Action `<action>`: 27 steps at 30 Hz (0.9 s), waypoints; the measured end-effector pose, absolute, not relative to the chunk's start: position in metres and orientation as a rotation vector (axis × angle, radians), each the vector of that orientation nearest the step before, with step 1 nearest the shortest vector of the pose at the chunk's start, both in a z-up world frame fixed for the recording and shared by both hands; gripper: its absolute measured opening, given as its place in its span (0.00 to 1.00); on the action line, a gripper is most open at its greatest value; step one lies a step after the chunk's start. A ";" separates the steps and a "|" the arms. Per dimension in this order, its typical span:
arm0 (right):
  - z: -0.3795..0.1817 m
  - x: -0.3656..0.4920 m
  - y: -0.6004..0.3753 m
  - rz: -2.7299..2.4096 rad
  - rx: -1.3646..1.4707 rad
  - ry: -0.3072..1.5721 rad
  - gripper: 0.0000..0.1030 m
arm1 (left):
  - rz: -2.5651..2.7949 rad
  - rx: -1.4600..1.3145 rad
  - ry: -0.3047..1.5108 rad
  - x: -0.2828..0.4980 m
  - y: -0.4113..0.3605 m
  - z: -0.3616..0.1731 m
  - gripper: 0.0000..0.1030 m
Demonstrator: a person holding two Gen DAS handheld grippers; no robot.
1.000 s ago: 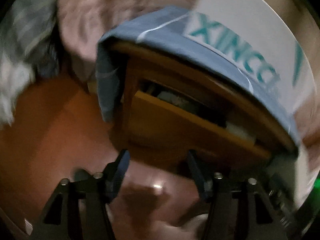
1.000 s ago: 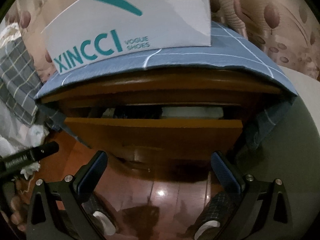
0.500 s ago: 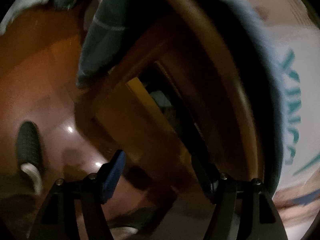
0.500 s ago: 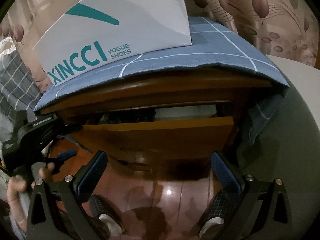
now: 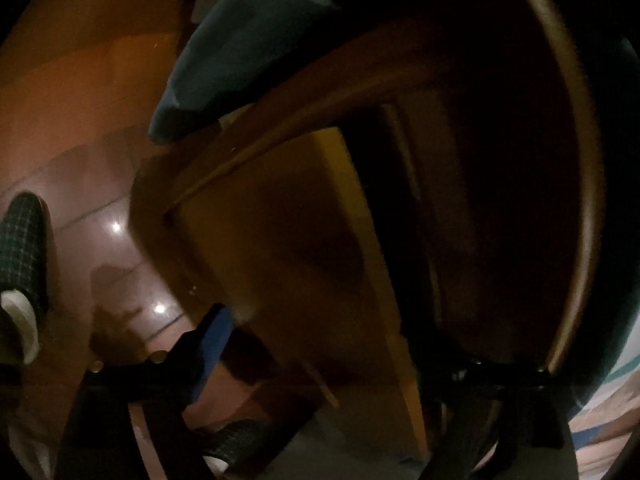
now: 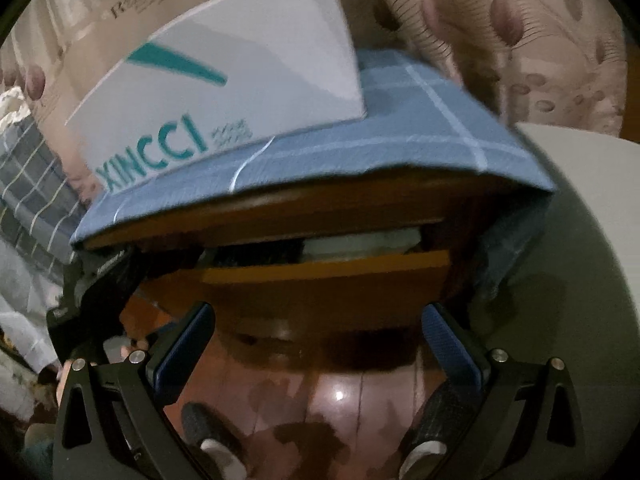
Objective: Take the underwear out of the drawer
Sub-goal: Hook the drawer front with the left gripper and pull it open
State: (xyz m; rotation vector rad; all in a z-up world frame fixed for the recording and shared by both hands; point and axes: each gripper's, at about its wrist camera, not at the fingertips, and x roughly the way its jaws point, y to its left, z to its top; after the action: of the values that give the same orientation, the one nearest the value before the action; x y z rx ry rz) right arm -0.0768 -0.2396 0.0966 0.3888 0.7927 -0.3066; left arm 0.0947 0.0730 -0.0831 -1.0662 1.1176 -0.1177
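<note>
Peering into drawer gap: the partly open orange-brown wooden drawer of the dark wooden nightstand shows only a narrow slot; a pale folded cloth lies toward its right end and a dark bundle toward the left, and which of them is underwear cannot be told.
Left view: dark and blurred, rolled sideways; the drawer front fills the centre and its inside is black shadow.
Left gripper: jaws opening, standing wide; one blue-padded finger is clear, the other is lost in the dark; the drawer front's edge lies between them, and no contact with the pads can be made out.
Right gripper: jaws spread wide, nothing between them, hanging in front of the drawer front and apart from it.
Cut off: the left gripper's black body enters at the nightstand's left front corner, half hidden.
Nightstand top: a blue cloth with white grid lines overhangs the front edge and both sides; a white shoebox printed XINCCI stands on its left part.
Room: glossy reddish wooden floor with light glints, patterned beige curtain behind, checked grey bedding at left.
Open room: bare floor lies before the nightstand's front edge, where two checked slippers stand.
</note>
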 end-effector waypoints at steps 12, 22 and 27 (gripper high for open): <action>0.101 -0.076 -0.248 -0.366 0.360 0.774 1.00 | 0.003 -1.192 1.204 0.115 0.065 -0.109 0.97; 0.098 -0.074 -0.247 -0.376 0.340 0.785 1.00 | 0.035 -1.039 1.232 0.106 0.072 -0.086 1.00; 0.097 -0.074 -0.243 -0.377 0.331 0.788 1.00 | 0.015 -0.947 1.242 0.092 0.080 -0.077 1.00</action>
State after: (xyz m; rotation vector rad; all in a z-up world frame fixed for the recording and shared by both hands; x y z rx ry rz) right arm -0.0739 -0.2432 0.0969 0.3308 0.7883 -0.3770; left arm 0.0920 0.0803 -0.0767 -0.9469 1.2417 0.0150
